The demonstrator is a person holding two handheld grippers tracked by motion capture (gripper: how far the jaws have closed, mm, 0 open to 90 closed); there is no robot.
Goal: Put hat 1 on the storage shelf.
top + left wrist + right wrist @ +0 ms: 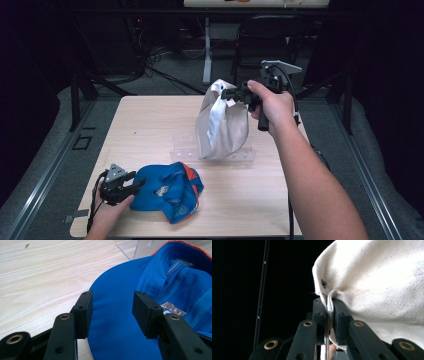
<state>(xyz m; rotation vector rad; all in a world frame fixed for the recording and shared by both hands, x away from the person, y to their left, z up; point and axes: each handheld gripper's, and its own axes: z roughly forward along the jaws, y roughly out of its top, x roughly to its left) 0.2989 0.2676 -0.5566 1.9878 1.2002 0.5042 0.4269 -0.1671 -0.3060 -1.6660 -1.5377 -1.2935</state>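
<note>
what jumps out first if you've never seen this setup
First, the cream cap hanging in the air over the far middle of the table, pinched by its edge in the shut right gripper above a clear stand. Next, the bright blue cap with orange trim lying at the near left edge, where the left gripper straddles its brim with jaws open.

Dim room, one lit table

Light wooden table (150, 125) sits on grey floor (45, 165); black chair (265, 40) and cables (155, 60) behind.
</note>
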